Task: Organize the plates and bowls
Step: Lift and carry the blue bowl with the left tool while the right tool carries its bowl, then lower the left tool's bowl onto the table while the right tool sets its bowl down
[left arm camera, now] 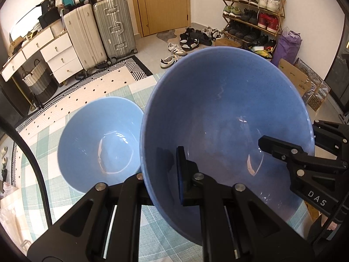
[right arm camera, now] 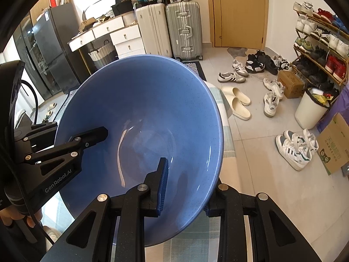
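I am holding the large blue bowl (left arm camera: 229, 118) between both sets of tongs, each clenched on its rim: my left tongs (left arm camera: 163, 174) are pinching the rim at the lower centre of the left wrist view, one pad inside and one outside, and my right tongs (right arm camera: 185, 194) are doing the same on the opposite rim, low in the right wrist view. The bowl looks glazed ceramic to me, so I am judging it heavy, rigid, slick and breakable; the rim is the only thin place to grip, and two opposed holds are keeping it from swinging. Both tongs are pointing steeply downward, tilting the bowl over the checked tabletop (left arm camera: 65, 187), just beside the smaller light-blue bowl (left arm camera: 98, 139) at lower left.
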The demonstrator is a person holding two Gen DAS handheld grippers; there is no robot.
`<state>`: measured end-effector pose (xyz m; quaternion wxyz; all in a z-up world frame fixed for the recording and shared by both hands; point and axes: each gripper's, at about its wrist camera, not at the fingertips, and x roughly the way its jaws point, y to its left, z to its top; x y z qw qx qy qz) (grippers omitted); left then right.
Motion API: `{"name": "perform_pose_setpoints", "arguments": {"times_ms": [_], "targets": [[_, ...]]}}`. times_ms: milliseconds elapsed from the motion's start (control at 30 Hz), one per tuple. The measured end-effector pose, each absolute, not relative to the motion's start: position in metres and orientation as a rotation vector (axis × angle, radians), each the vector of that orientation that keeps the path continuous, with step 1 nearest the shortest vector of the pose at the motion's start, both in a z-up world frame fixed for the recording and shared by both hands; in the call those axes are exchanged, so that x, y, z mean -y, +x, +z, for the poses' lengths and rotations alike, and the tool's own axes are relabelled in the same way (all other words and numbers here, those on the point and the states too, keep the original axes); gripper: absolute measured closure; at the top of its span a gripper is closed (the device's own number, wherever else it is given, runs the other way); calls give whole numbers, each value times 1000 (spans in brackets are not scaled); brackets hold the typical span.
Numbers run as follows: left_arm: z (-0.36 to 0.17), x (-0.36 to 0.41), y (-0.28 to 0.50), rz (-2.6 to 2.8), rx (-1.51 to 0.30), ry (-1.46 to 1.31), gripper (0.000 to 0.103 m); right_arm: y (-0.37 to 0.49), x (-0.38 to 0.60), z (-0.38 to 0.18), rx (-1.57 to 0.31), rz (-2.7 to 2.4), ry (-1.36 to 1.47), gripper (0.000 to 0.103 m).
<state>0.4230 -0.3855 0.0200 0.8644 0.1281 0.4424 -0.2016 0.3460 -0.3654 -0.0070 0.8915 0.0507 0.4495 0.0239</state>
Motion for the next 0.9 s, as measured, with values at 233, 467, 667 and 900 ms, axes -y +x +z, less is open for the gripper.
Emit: {"name": "perform_pose_setpoints", "arguments": {"times_ms": [233, 467, 667, 900], "targets": [[-13, 384, 444, -421, -956, 269, 96, 352, 367, -21, -962, 46, 101, 76], [-44, 378, 450, -428, -976, 263, 96, 356, 362, -28, -979, 33, 85, 76], [-58, 380, 457, -431, -981, 260, 96, 357, 363, -34, -994, 28, 86, 76], [-63, 380, 463, -436, -987, 250, 96, 358, 365, -34, -996, 27, 93, 76]]}}
